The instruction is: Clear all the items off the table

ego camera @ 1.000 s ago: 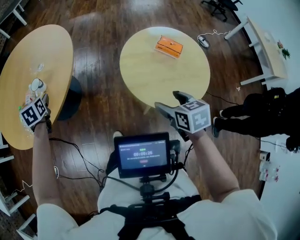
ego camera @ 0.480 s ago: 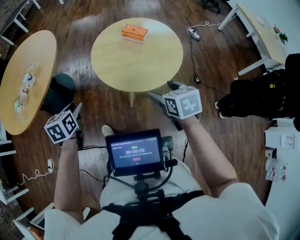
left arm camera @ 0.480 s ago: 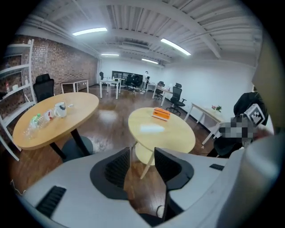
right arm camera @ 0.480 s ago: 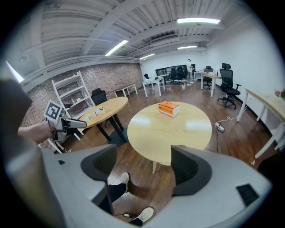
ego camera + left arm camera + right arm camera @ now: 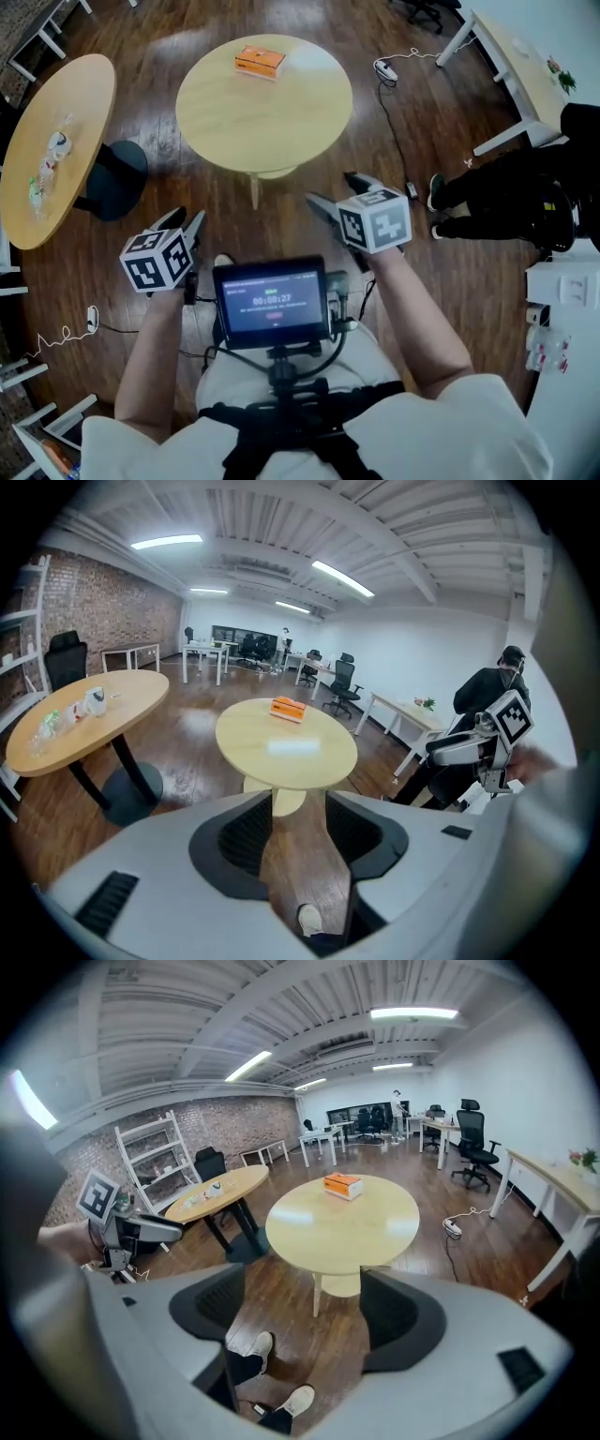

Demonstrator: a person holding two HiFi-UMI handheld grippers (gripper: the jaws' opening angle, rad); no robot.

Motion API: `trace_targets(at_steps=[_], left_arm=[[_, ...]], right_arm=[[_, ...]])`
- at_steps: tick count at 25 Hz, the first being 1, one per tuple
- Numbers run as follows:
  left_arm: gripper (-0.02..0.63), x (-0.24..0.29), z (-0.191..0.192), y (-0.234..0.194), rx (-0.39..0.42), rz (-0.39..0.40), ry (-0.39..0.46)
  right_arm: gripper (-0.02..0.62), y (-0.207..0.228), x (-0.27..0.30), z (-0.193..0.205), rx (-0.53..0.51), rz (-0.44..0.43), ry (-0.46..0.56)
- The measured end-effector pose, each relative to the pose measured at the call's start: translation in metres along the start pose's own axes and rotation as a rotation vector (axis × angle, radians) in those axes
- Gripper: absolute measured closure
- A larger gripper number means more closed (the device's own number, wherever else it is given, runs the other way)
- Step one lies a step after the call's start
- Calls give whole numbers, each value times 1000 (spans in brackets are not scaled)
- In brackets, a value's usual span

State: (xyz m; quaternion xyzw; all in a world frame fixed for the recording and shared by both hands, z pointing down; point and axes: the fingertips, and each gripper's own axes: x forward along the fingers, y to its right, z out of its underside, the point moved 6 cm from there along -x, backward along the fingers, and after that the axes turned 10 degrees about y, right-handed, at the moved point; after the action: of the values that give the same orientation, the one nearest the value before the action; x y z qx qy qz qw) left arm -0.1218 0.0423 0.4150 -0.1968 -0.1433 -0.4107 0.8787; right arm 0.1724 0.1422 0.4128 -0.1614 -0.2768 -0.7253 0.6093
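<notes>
Far beyond right tongs (image 5: 333, 187), orange box (image 5: 260, 62)

Bright ceiling strip lights (image 5: 167, 543), glare on round table (image 5: 309, 726), fisheye-dark edges.

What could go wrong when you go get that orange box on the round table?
The small orange cardboard box sits near the far edge of the round pale wooden table, so a clumsy reach across might shove it off. The white power strip and its cables lie on the dark wooden floor to the right of the table, so feet could catch them while walking round.
</notes>
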Motion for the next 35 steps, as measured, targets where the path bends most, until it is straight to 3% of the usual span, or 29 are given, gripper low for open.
trace_targets(at_steps=[15,23,28,35], left_arm=[[394,5,21,42,49,64,-20],[380,5,29,38,-22,76,-56],[376,-13,34,40,-4,63,-69],[376,-16,30,6,-16,104,-65]], right_arm=[[201,-6,-1,11,-27,-5,0],[201,-4,0,13,-21,-16,-5],[201,-7,-9,26,-21,-28,-20],[192,-9,9,8,-48,-22,63]])
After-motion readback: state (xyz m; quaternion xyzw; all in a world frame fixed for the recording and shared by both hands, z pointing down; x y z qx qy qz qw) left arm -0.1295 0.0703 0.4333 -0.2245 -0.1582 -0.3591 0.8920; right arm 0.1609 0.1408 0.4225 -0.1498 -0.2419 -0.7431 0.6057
